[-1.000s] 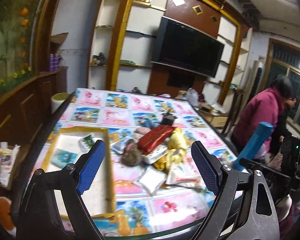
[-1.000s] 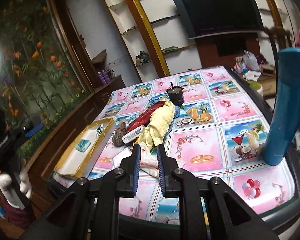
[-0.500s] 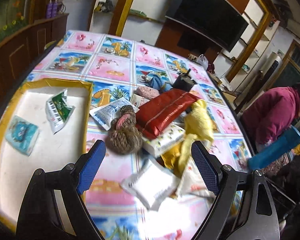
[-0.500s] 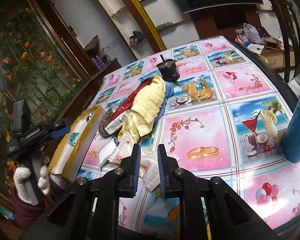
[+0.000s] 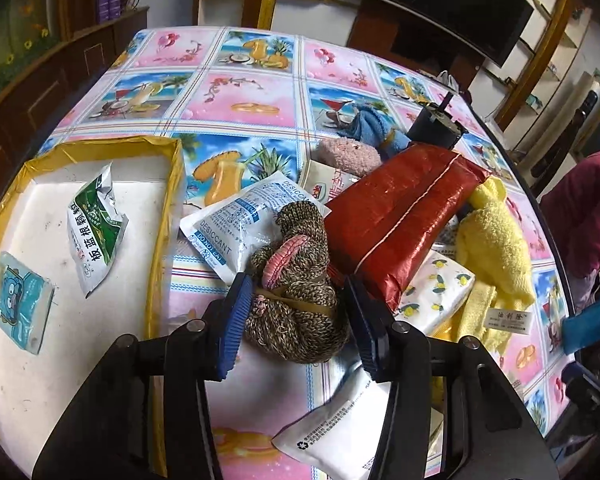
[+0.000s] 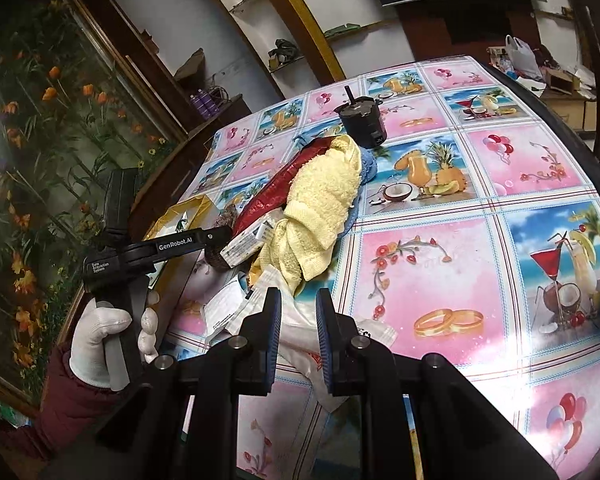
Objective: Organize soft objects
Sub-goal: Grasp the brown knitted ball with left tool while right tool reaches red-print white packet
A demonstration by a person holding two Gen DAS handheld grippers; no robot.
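Your left gripper (image 5: 296, 320) has just closed its blue pads on the brown knitted sock bundle with a pink cuff (image 5: 296, 292), at the near edge of the soft pile. Next, lift it into the yellow-rimmed white tray (image 5: 168, 216) just beside. Your right gripper (image 6: 298, 340) stays narrow, holding nothing.

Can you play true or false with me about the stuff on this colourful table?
1. The left gripper is squeezing the brown knitted bundle. True; its jaws have just been closing.
2. The yellow-rimmed tray holds two packets. True.
3. The red pouch lies in the tray. False; it lies on the pile beside it.
4. The yellow towel is folded flat alone. False; it is bunched on the pile.
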